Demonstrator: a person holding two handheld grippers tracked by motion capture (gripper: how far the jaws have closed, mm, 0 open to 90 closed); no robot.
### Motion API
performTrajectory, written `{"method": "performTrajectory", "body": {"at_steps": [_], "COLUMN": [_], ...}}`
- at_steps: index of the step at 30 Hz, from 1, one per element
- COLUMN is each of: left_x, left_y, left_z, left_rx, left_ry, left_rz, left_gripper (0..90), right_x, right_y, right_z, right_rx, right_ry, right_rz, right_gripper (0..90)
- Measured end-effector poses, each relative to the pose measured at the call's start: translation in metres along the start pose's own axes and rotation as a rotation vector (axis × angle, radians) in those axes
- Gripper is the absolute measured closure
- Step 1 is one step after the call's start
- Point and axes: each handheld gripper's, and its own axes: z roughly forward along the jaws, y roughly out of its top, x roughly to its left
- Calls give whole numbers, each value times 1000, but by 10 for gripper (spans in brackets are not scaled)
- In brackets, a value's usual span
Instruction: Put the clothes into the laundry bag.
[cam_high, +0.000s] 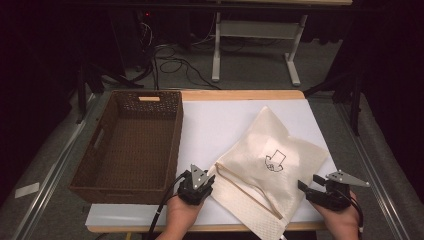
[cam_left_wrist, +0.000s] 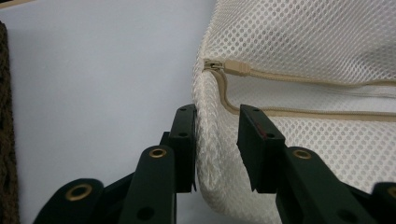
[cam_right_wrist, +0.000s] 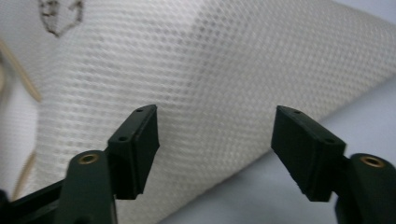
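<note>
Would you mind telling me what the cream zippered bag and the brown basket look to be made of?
The cream zippered bag looks like soft synthetic mesh, matte, with tiny regular holes. The brown basket seems woven wicker or rattan, judging by its textured walls.

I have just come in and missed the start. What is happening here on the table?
A person works on a cream mesh bag with a gripper in each hand. The left gripper has the bag's corner between its jaws, just below the zipper, but the pads do not clearly press on it. The right gripper is open at the bag's other side, holding nothing. An empty brown basket stands to the left. The bag lies flat on the white table.
</note>
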Motion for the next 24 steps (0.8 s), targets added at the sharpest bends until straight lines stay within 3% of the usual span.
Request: {"method": "performTrajectory", "body": {"at_steps": [3, 9, 10, 13, 17, 19, 24], "left_x": [0, 2, 2, 2, 1, 1, 1], "left_y": [1, 3, 3, 4, 4, 4, 4], "left_z": [2, 0, 0, -1, 0, 0, -1], "left_rx": [4, -6, -7, -4, -3, -1, -2], "left_ry": [-1, -13, -14, -19, -17, -20, -17], "left_rz": [-5, -8, 4, 1, 10, 15, 20], "left_gripper": [692, 724, 791, 830, 837, 839, 842], "right_x": [-3, 2, 3, 7, 18, 18, 19], "right_y": [-5, -9, -9, -11, -10, -9, -7], "right_z": [7, 15, 15, 16, 18, 18, 18], "right_rx": [44, 81, 80, 79, 99, 107, 108], "right_ry": [18, 42, 49, 78, 42, 38, 59], "right_rz": [37, 26, 24, -16, -124, -134, -145], "right_gripper": [262, 262, 294, 446, 675, 787, 882]}}
